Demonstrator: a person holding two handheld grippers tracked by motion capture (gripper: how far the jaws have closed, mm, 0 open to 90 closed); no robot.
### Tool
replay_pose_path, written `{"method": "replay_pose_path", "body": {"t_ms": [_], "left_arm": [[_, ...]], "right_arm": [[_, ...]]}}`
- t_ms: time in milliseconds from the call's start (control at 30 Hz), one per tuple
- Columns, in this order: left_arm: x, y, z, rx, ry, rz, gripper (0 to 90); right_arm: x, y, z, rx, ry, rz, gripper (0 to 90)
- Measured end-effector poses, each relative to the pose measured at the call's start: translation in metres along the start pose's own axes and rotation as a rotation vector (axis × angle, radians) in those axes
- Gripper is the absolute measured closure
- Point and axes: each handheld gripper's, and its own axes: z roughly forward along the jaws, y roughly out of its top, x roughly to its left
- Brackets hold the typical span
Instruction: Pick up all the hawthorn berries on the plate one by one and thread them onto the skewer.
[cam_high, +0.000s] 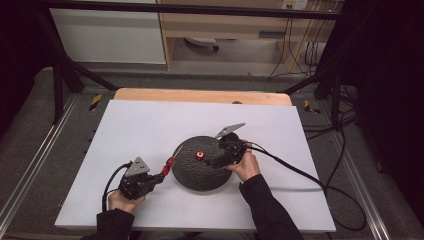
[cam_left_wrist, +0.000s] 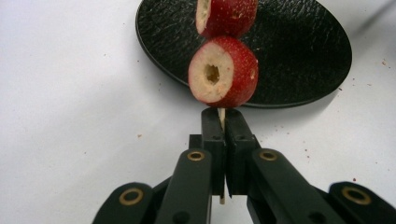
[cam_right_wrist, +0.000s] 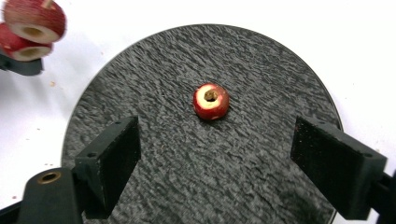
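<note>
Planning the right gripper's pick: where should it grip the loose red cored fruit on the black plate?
Grip the red cored fruit across its rounded red sides, coming from above with the open right gripper. Its cored hole faces up, it stands alone mid black round plate, so both flanks look free.

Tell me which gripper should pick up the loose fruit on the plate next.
Right. The right gripper hovers open over the black plate, jaws straddling the fruit piece. The left gripper is shut on the skewer, already carrying two pieces, off the plate.
</note>
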Motion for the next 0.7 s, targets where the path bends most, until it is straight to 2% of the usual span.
{"method": "replay_pose_path", "body": {"t_ms": [333, 600, 700], "left_arm": [[0.003, -0.003, 0.002, 0.014, -0.004, 0.002, 87.8], [0.004, -0.003, 0.001, 0.011, -0.002, 0.0, 87.8], [0.004, -0.003, 0.001, 0.012, -0.002, -0.001, 87.8]], "right_arm": [[0.002, 0.023, 0.024, 0.135, -0.015, -0.081, 27.8], [-0.003, 0.037, 0.041, 0.2, 0.015, -0.064, 40.3], [-0.006, 0.041, 0.045, 0.233, 0.018, -0.075, 43.8]]}}
